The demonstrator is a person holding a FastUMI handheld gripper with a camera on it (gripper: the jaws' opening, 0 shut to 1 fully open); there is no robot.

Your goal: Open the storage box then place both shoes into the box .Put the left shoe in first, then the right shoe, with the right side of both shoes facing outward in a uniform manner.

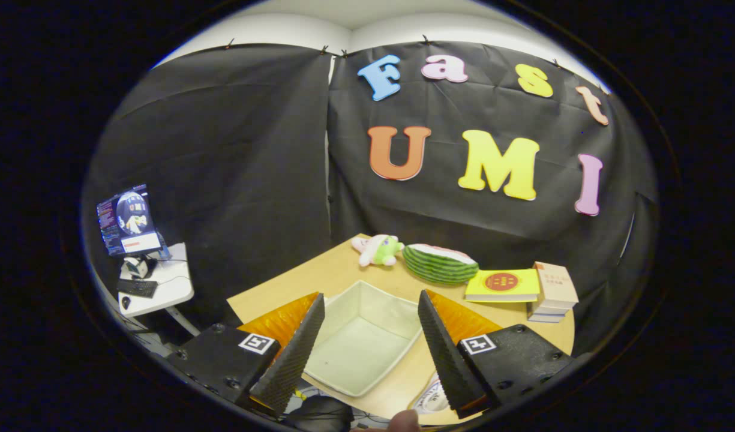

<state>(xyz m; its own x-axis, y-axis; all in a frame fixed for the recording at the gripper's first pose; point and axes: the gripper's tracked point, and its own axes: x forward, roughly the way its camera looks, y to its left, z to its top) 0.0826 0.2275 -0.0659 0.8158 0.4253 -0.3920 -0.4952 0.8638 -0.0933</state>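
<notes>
Looking along the gripper view: the gripper (367, 342) hangs above a light wooden table (337, 273), tilted down toward it.
Fingers: spread wide apart, clamped on nothing; the gap between them frames the storage box.
Storage box (361, 339): an open-topped pale fabric bin, straight ahead and below, lying between the two fingers and reaching just beyond their tips. No lid covers it and the inside looks bare.
Box axis: its long side runs away from the gripper, slanting slightly toward the right finger at the near end; the far wall stands upright and the near rim sits close to the table's near edge.
Shoes: I cannot pick out either shoe with certainty. A pale rounded thing (432, 397) peeps out under the right finger at the near table edge, too hidden to name.
Key relation: the box sits dead centre on the gripper's line, so I judge the coming move turns on finding the left shoe off that line, not on reaching the box.
Beyond the box: a plush toy (377, 249), a watermelon-slice cushion (439, 263), and a yellow book (503, 285) beside a small stack of books (553, 291), all well apart from the fingers.
Off the table: a side desk with a monitor (127, 219) and keyboard (137, 287), past the left finger.
Near edge: a fingertip (403, 421) of the person shows below the fingers.
</notes>
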